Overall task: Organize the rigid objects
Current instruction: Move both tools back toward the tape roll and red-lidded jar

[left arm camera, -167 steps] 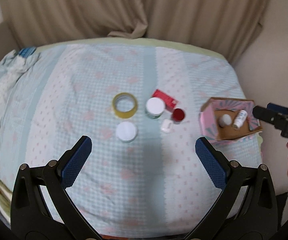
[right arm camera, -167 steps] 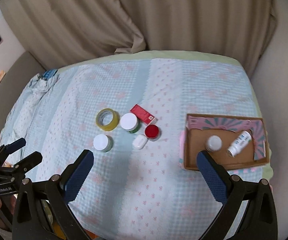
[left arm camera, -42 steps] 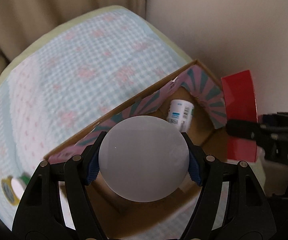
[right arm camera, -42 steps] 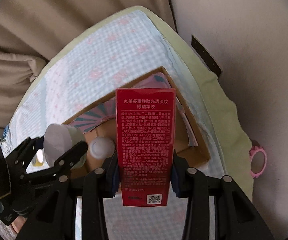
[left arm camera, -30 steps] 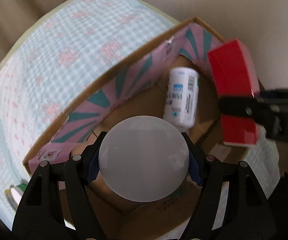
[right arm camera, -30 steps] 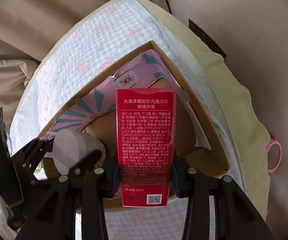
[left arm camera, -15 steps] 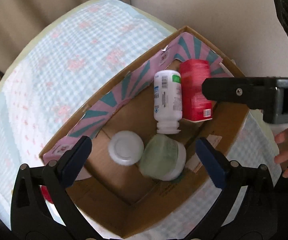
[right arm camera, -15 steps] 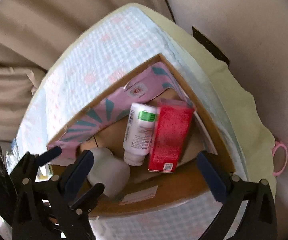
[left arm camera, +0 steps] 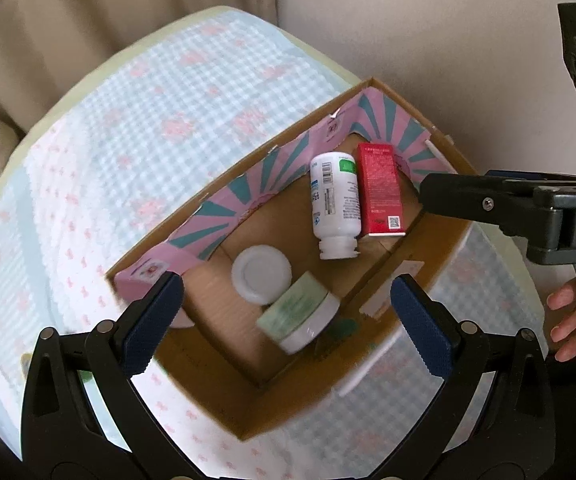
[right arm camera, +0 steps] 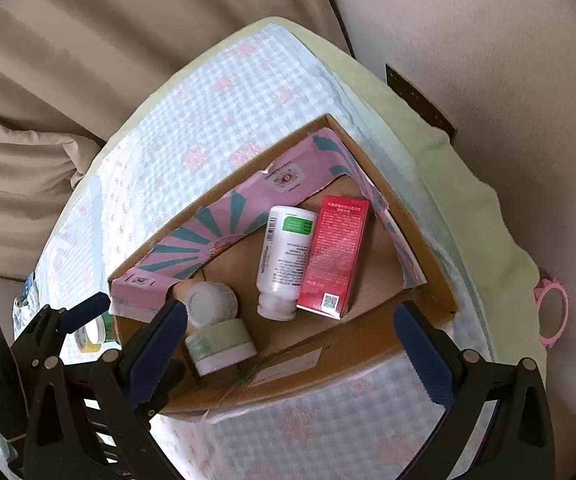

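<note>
A cardboard box (left arm camera: 272, 404) with pink and teal flaps sits at the corner of the bed. In it lie a white bottle (left arm camera: 335, 204), a red carton (left arm camera: 380, 190), a small white-lidded jar (left arm camera: 261, 274) and a pale green jar (left arm camera: 298, 318) tipped on its side. My left gripper (left arm camera: 288, 320) hangs open above the box's near corner, holding nothing. My right gripper (right arm camera: 292, 344) is open too, over the box's front wall (right arm camera: 348, 356), with the red carton (right arm camera: 336, 252) and the bottle (right arm camera: 288, 256) lying free beyond it.
The bed's blue checked cover (left arm camera: 168, 120) spreads to the left, beige curtains and a wall behind. A yellow tape roll (right arm camera: 88, 338) lies on the cover left of the box. A pink ring (right arm camera: 552, 312) sits past the bed's right edge. A person's fingers (left arm camera: 564, 320) hold the right gripper.
Both grippers opened: the left let go of the green jar, the right of the red carton, and both now lie in the box. Both grippers have drawn back upward.
</note>
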`<control>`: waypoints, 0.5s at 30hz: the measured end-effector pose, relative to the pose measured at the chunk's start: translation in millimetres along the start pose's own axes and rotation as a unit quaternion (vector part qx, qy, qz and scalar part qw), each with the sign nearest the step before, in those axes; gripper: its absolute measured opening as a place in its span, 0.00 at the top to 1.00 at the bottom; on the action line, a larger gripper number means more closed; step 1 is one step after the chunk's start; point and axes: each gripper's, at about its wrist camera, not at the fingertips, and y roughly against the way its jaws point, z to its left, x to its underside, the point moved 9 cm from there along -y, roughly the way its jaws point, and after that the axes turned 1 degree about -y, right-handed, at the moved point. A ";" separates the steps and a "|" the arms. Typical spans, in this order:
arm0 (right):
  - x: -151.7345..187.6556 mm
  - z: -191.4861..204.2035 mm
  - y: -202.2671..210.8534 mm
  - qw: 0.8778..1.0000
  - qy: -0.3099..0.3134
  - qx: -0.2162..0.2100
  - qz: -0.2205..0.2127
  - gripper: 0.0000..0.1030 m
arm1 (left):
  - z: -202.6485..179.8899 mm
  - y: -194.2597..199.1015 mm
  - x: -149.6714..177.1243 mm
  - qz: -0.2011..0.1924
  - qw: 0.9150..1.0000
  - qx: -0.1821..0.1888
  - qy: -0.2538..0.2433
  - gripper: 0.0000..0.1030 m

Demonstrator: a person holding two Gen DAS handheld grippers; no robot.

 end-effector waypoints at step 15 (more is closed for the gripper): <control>48.4 56.0 111.5 0.997 0.059 0.009 -0.042 0.00 | 55.9 168.4 80.2 -0.074 0.991 -0.038 0.103 0.00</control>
